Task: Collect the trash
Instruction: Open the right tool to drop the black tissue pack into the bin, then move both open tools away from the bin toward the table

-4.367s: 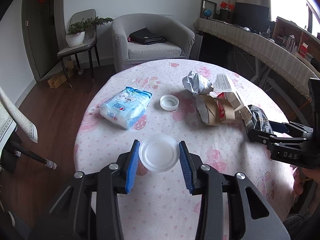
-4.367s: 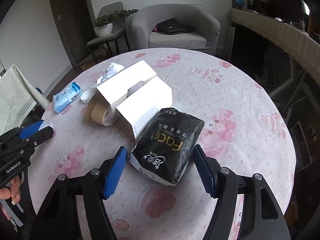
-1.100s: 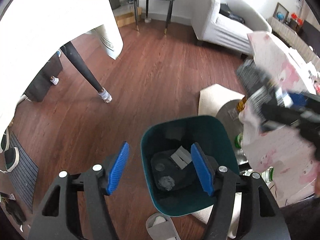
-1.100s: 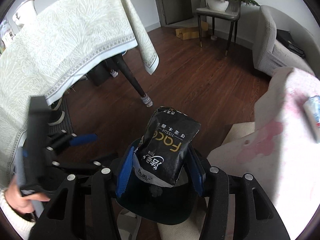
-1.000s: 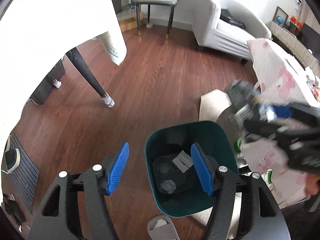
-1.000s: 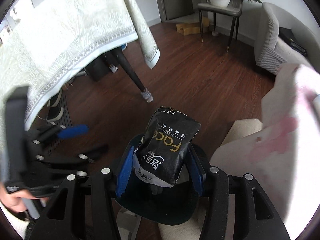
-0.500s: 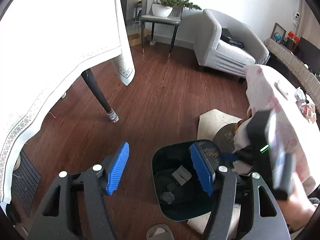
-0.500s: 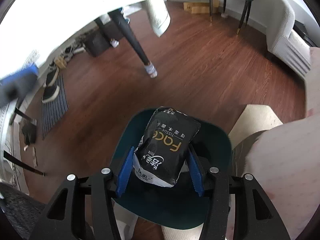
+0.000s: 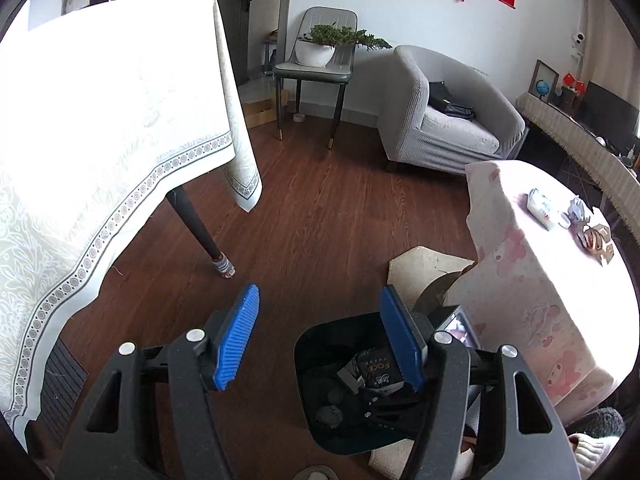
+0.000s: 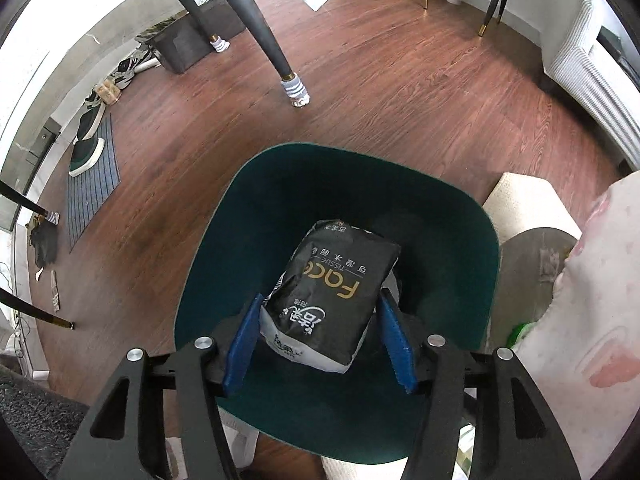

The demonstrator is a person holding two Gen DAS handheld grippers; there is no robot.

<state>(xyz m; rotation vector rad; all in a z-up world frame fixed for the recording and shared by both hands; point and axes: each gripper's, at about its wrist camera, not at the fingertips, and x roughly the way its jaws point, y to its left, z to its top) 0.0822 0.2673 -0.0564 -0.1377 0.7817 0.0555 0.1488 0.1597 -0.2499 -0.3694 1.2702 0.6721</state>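
Tissue pack (image 10: 336, 292), black with gold lettering, sits between the right gripper (image 10: 320, 344) fingers (image 10: 242, 340) directly above the mouth of the dark green bin (image 10: 224, 240). The fingers have just been opening; a thin gap shows on the right side of the pack, and I cannot tell whether the left pad still presses on it. The pack lies well inside the bin's rim on every side, tilted with its far end toward the bin's back wall.

Seen from the left wrist, the bin (image 9: 306, 384) stands on the wooden floor (image 9: 320, 220), just beside the hanging edge of the pink-patterned counter (image 9: 532, 288), with a pale mat (image 9: 416, 268) under its counter side. The pack (image 9: 376, 368) shows in the bin's mouth, with the right gripper's black body (image 9: 392, 412) below it.

The left gripper (image 9: 320, 336) hangs above the floor at the bin's open side, its fingers (image 9: 236, 336) spread apart with nothing between them.

Beyond the bin, bare floor runs clear toward the grey armchair (image 9: 448, 120). On the bin's far side from the counter, a dark leg (image 9: 196, 228) and drooping white cloth (image 9: 120, 140) of another table stand well apart from it. Remaining litter (image 9: 576, 220) lies on the counter top, well away from the bin.
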